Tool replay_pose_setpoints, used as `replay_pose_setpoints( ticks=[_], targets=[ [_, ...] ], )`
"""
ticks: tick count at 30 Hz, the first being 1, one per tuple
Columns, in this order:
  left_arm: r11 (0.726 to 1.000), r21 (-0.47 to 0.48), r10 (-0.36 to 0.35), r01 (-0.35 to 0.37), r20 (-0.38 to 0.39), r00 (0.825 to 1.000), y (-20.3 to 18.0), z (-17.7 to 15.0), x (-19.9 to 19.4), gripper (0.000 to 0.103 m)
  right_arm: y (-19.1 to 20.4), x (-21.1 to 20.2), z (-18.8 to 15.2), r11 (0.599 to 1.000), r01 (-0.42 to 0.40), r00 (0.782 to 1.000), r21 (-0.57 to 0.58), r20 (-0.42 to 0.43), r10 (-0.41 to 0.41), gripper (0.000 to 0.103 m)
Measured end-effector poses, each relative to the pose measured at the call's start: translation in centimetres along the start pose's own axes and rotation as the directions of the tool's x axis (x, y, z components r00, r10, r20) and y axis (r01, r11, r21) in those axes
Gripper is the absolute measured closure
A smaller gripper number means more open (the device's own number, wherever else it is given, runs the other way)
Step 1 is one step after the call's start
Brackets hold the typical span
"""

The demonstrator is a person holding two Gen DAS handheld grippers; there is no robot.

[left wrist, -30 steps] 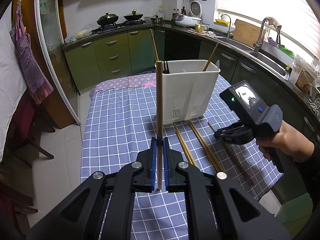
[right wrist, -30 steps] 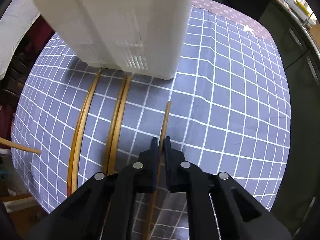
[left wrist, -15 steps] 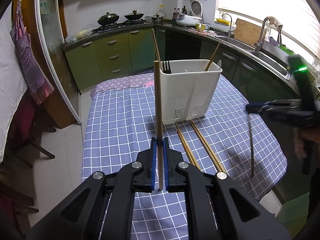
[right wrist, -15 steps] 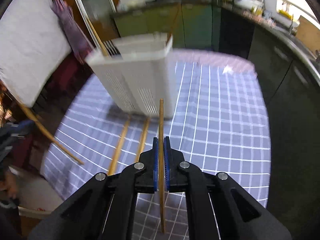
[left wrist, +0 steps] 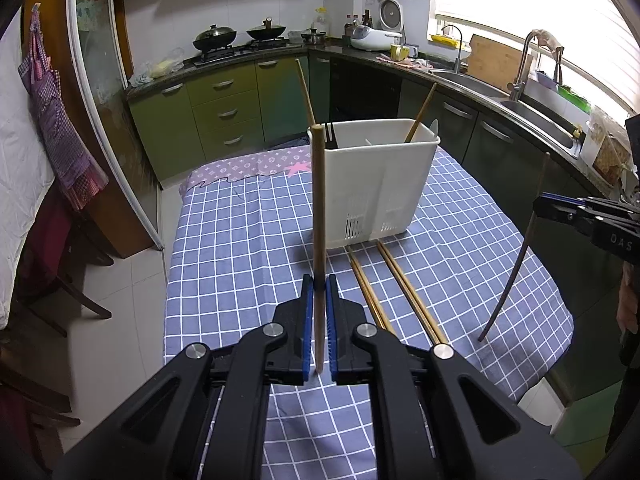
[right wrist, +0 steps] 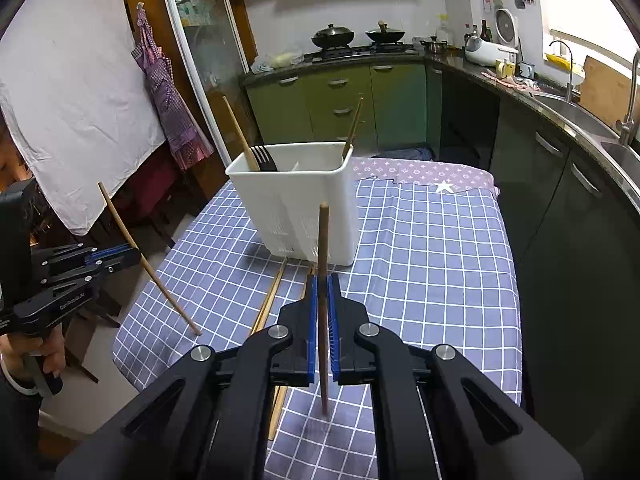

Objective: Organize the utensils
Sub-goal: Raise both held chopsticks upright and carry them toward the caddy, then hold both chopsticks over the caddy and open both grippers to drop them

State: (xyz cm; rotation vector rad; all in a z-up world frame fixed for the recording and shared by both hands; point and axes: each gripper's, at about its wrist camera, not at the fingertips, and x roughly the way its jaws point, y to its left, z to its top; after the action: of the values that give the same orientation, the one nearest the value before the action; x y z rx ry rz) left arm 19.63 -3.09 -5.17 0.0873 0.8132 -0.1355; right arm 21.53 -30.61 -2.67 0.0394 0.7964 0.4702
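A white utensil caddy (left wrist: 376,184) (right wrist: 298,204) stands on the checked tablecloth, holding two chopsticks and a dark fork (right wrist: 264,158). My left gripper (left wrist: 317,292) is shut on a light wooden chopstick (left wrist: 319,208), held upright above the table's near side. My right gripper (right wrist: 321,288) is shut on a darker chopstick (right wrist: 323,264), also upright, in front of the caddy. In the left wrist view the right gripper (left wrist: 538,207) shows at the right edge with its dark chopstick (left wrist: 516,260). Two pairs of chopsticks (left wrist: 404,292) (right wrist: 272,300) lie on the cloth before the caddy.
The table (left wrist: 240,240) is covered by a blue and white checked cloth. Green kitchen cabinets (left wrist: 224,108), a stove with woks and a sink counter (left wrist: 520,100) run behind and to the right. A chair (left wrist: 48,256) and tiled floor lie to the left.
The right gripper lifted its dark chopstick off the cloth and swung up from looking down at the table to facing the caddy. The left gripper and its chopstick stayed put.
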Motion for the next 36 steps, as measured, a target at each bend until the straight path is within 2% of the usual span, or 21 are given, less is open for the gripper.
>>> replay_pose_setpoints(
  ticks=[10,17,20,25,30,36],
  targets=[
    [1.0,0.007,-0.016,0.016,0.005,1.0,-0.5,0.8,-0.4,0.097,-0.2,-0.1,-0.2,1.0,-0.007,1.0,0.001,0.001,0.007,0.097],
    [0.999,0.03,-0.039,0.038,0.027,0.999,-1.5,3.4,-2.0,0.097,-0.2,-0.3,-0.4,1.0,-0.019,1.0,-0.008,0.006,0.019,0.097],
    [0.998,0.03,-0.061,0.06,0.044,0.997,-1.9,5.5,-3.2,0.097,-0.3,-0.3,-0.5,1.0,-0.023,1.0,-0.01,0.008,0.023,0.097],
    [0.998,0.057,-0.035,0.029,0.12,0.992,-2.8,9.4,-5.5,0.097,-0.6,-0.5,-0.7,0.999,-0.032,0.999,-0.005,0.012,0.032,0.097],
    [0.998,0.059,-0.039,0.029,0.175,0.984,-3.6,13.7,-7.0,0.097,-0.8,-0.5,-0.8,0.999,-0.042,0.999,-0.005,0.015,0.042,0.097],
    [0.999,0.048,-0.002,-0.01,0.229,0.973,-4.0,18.0,-6.1,0.097,-1.0,-0.5,-0.9,0.999,-0.053,0.998,-0.004,0.018,0.053,0.097]
  ],
)
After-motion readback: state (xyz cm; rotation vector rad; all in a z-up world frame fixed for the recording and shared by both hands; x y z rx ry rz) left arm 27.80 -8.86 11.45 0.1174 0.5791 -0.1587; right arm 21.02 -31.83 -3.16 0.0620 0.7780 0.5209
